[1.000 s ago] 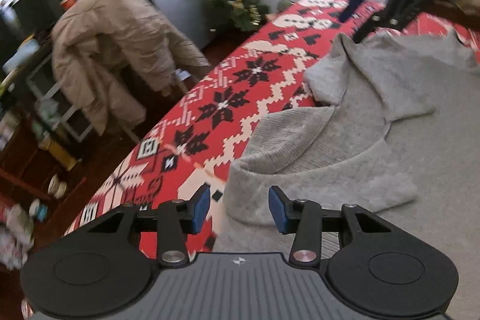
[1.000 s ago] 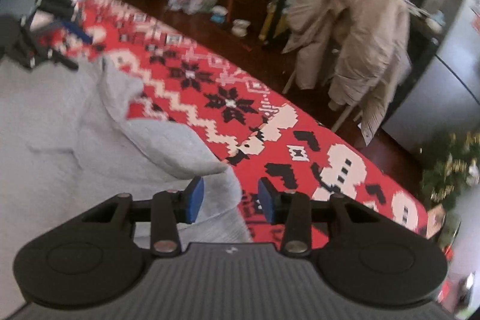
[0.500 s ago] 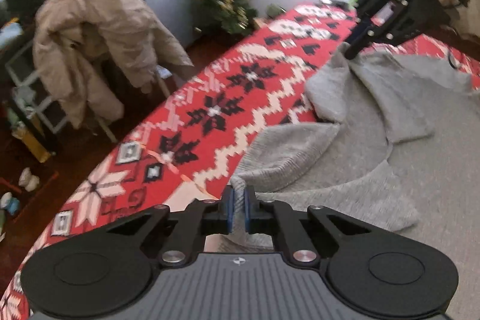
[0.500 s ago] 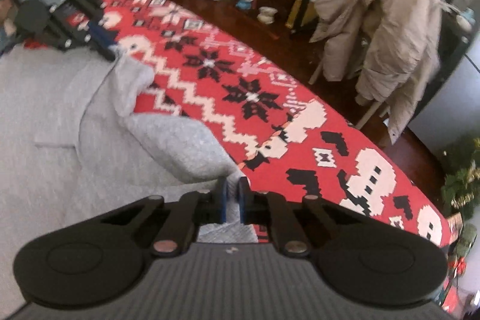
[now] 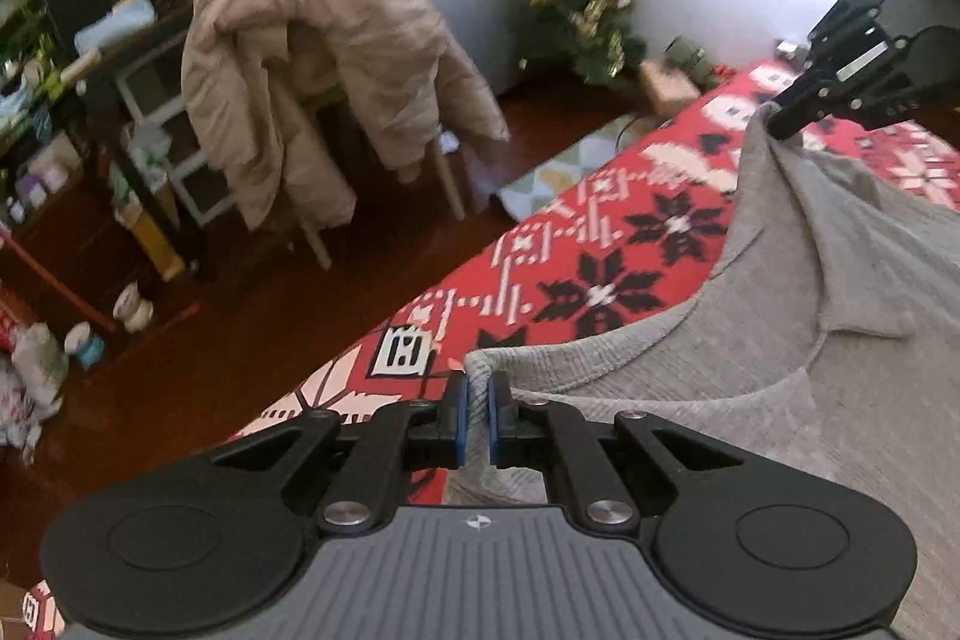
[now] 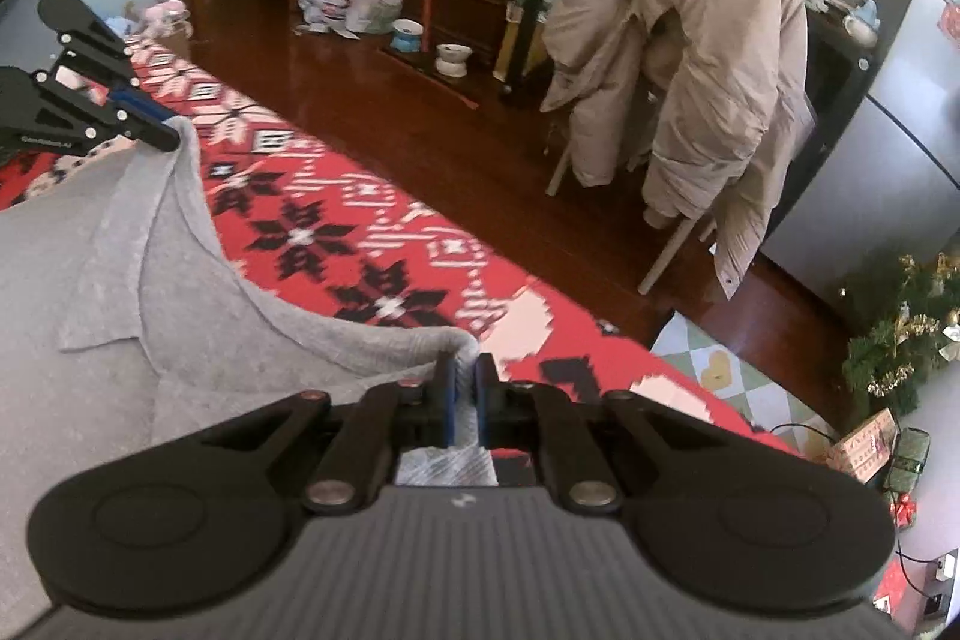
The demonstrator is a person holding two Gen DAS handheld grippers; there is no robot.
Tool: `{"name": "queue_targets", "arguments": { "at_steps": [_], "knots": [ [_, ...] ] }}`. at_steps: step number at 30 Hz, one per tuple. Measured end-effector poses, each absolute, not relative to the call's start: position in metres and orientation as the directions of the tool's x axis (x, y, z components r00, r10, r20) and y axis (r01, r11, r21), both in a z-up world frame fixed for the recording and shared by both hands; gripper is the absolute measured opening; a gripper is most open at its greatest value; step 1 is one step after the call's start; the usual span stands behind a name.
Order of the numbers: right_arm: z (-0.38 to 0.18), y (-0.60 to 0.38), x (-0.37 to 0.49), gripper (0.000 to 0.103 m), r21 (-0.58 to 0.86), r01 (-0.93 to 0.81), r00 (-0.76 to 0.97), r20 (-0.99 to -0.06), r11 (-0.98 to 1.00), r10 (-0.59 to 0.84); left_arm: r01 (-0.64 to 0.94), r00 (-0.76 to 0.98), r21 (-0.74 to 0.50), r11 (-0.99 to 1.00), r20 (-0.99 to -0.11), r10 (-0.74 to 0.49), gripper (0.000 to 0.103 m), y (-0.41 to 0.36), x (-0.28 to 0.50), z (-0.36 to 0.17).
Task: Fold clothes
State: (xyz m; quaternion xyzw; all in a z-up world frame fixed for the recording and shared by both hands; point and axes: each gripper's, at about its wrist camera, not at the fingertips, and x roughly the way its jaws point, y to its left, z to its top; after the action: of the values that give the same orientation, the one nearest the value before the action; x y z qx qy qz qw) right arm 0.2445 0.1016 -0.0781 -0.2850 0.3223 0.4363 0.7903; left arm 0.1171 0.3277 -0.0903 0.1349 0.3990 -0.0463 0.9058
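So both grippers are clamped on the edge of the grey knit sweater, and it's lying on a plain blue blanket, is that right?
Not quite. Both the left gripper and the right gripper are shut on the grey knit sweater, but as both wrist views show, it lies on a red blanket with black and white snowflake patterns, not plain blue.

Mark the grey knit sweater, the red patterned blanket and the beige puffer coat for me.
grey knit sweater (image 5: pixel 780 340): left wrist view, flat body panel.
red patterned blanket (image 6: pixel 384 250): right wrist view, bare patch beside the sweater.
beige puffer coat (image 6: pixel 708 58): right wrist view, back draped over a chair.
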Motion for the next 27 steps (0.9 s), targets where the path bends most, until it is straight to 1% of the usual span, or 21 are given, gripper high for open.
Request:
{"name": "queue_targets", "arguments": {
  "at_steps": [3, 6, 7, 8, 9, 10, 11, 13, 14, 18, 21, 24, 25, 27],
  "knots": [
    [-0.092, 0.117, 0.26, 0.006, -0.162, -0.867, 0.406, -0.778, 0.471, 0.479, 0.175, 0.643, 0.226, 0.958, -0.763, 0.063, 0.007, 0.328, 0.133, -0.106],
    [-0.108, 0.128, 0.272, 0.006, -0.159, -0.86, 0.402, -0.797, 0.485, 0.451, 0.125, 0.641, 0.192, 0.973, -0.765, 0.068, 0.007, 0.334, 0.141, -0.112],
    [-0.112, 0.129, 0.275, 0.006, -0.157, -0.856, 0.403, -0.8, 0.492, 0.445, 0.104, 0.641, 0.182, 0.978, -0.764, 0.073, 0.009, 0.336, 0.142, -0.111],
    [-0.114, 0.129, 0.277, 0.007, -0.148, -0.852, 0.402, -0.799, 0.502, 0.447, 0.085, 0.64, 0.176, 0.981, -0.764, 0.082, 0.015, 0.337, 0.143, -0.11],
    [-0.113, 0.125, 0.278, 0.009, -0.128, -0.846, 0.4, -0.794, 0.517, 0.458, 0.073, 0.639, 0.175, 0.982, -0.764, 0.089, 0.017, 0.337, 0.143, -0.108],
    [-0.112, 0.122, 0.279, 0.009, -0.109, -0.841, 0.398, -0.789, 0.531, 0.469, 0.064, 0.639, 0.176, 0.982, -0.763, 0.095, 0.023, 0.338, 0.142, -0.106],
    [-0.111, 0.119, 0.281, 0.011, -0.089, -0.834, 0.396, -0.783, 0.544, 0.479, 0.057, 0.642, 0.181, 0.982, -0.76, 0.103, 0.032, 0.339, 0.139, -0.104],
    [-0.109, 0.113, 0.283, 0.026, -0.048, -0.821, 0.392, -0.772, 0.569, 0.5, 0.035, 0.655, 0.185, 0.982, -0.746, 0.117, 0.04, 0.343, 0.131, -0.097],
    [-0.108, 0.11, 0.284, 0.036, -0.028, -0.813, 0.391, -0.766, 0.581, 0.511, 0.023, 0.663, 0.185, 0.982, -0.739, 0.124, 0.043, 0.346, 0.127, -0.094],
    [-0.083, 0.079, 0.287, 0.039, 0.06, -0.763, 0.41, -0.725, 0.643, 0.554, 0.028, 0.692, 0.171, 0.985, -0.714, 0.104, 0.045, 0.341, 0.106, -0.075],
    [-0.064, 0.046, 0.268, 0.038, 0.077, -0.727, 0.441, -0.71, 0.683, 0.549, 0.035, 0.713, 0.159, 0.987, -0.696, 0.086, 0.045, 0.336, 0.09, -0.06],
    [-0.058, 0.01, 0.229, 0.038, 0.068, -0.699, 0.451, -0.731, 0.712, 0.512, 0.043, 0.733, 0.147, 0.988, -0.676, 0.069, 0.045, 0.332, 0.074, -0.045],
    [-0.061, -0.004, 0.215, 0.038, 0.059, -0.689, 0.453, -0.743, 0.722, 0.493, 0.059, 0.735, 0.149, 0.987, -0.676, 0.058, 0.047, 0.324, 0.072, -0.042],
    [-0.065, -0.03, 0.186, 0.037, 0.046, -0.67, 0.454, -0.764, 0.741, 0.458, 0.104, 0.737, 0.157, 0.982, -0.675, 0.03, 0.048, 0.305, 0.072, -0.042]
  ]
}}
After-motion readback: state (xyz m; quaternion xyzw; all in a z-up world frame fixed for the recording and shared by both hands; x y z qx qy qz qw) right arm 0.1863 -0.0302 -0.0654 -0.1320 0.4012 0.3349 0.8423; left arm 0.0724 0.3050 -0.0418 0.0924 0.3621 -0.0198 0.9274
